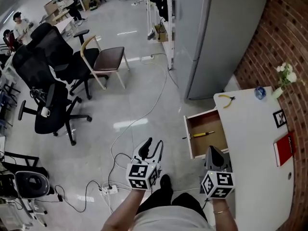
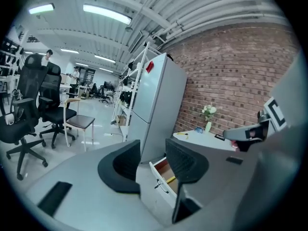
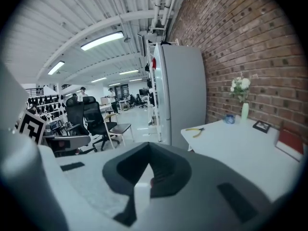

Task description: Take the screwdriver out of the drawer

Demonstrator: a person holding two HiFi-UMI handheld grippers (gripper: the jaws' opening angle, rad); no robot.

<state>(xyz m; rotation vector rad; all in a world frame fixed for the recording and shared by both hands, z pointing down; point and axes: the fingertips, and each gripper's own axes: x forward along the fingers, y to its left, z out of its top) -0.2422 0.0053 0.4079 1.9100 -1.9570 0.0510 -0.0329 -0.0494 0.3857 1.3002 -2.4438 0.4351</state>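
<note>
The drawer (image 1: 207, 134) under the white table stands pulled open. A screwdriver (image 1: 203, 134) with a yellow handle lies inside on its brown bottom. My right gripper (image 1: 213, 151) hovers just in front of the drawer, jaws shut on nothing; in the right gripper view the gripper (image 3: 148, 165) has its jaws meeting. My left gripper (image 1: 154, 143) is out over the floor, left of the drawer, open and empty. In the left gripper view the gripper (image 2: 153, 150) frames the drawer (image 2: 161, 174), and a bit of the yellow handle (image 2: 169, 179) shows.
On the white table (image 1: 255, 143) lie yellow pliers (image 1: 226, 100), a red book (image 1: 284, 148), a small frame (image 1: 279, 118) and a flower vase (image 1: 284, 78). A grey cabinet (image 1: 216, 32) stands behind the drawer. Cables and a power strip (image 1: 108, 189) lie on the floor; office chairs (image 1: 48, 95) are left.
</note>
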